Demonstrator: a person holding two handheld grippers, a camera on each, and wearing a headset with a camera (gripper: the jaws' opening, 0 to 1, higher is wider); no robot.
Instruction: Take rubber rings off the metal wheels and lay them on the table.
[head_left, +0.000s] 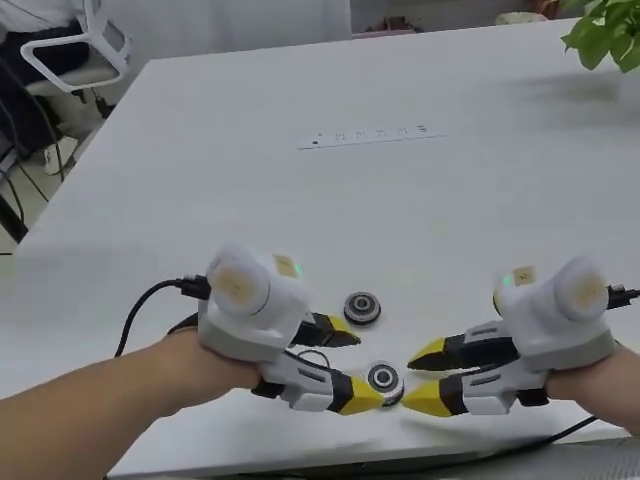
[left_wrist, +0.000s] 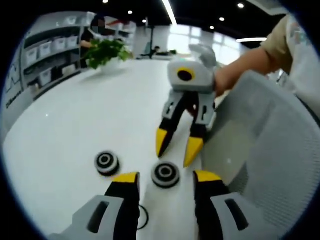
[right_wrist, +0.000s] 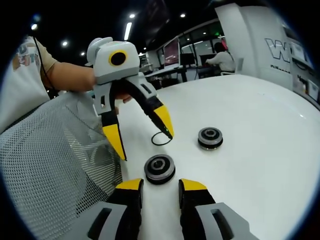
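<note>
1. Two small metal wheels lay on the white counter (head_left: 300, 200), close to its near edge. The near wheel (head_left: 384, 378) was a thick little disc with a dark outer band, a silvery face and a dark centre hole. The far wheel (head_left: 362, 307) looked much the same, ringed in black and silver.
2. Both wheels lay flat, their bores pointing straight up from the counter. Being round, neither had a long axis across the surface.
3. A loose rubber ring (right_wrist: 161, 138), a thin black loop, lay flat on the counter at one jaw tip of the left hand-held gripper (right_wrist: 146, 145).
4. The left hand-held gripper's jaws stood apart and held nothing. The near wheel sat just ahead of the gap between their yellow tips.
5. The right hand-held gripper (head_left: 407, 376) faced it from the opposite side, jaws also parted and empty, tips just beside the near wheel. Whether any tip touched the wheel could not be told.
6. The far wheel lay beyond the near one, away from the person.
</note>
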